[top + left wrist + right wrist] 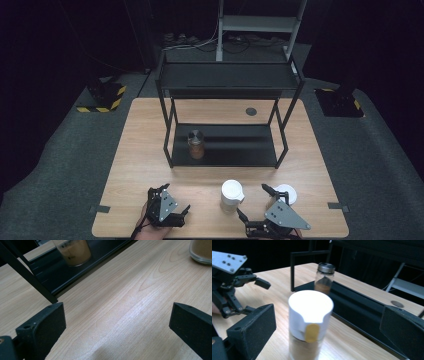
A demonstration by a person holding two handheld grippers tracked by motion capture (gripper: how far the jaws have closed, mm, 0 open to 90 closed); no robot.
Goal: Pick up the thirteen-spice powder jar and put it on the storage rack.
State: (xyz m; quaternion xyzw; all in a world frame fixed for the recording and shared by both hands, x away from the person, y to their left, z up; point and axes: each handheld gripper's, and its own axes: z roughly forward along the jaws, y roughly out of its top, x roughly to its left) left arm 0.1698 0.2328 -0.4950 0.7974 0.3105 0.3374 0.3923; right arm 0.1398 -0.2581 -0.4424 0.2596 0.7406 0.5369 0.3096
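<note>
Two grippers spread, empty | right gripper (pixel 328 330) lined up on white-capped jar (pixel 310 322) at table front | left gripper (pixel 167 209) idle | step: pre-grasp | next: advance, clamp below cap

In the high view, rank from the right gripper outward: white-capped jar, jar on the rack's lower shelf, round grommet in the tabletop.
From the right gripper:
1. White-capped jar, just to its left.
2. Steel-capped jar, on the lower shelf's left end.
3. Grommet, behind the rack.

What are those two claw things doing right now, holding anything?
Left gripper: open, holding nothing, over bare table.
Right gripper: open, jaws either side of the white-capped jar, not clamped on it.
</note>
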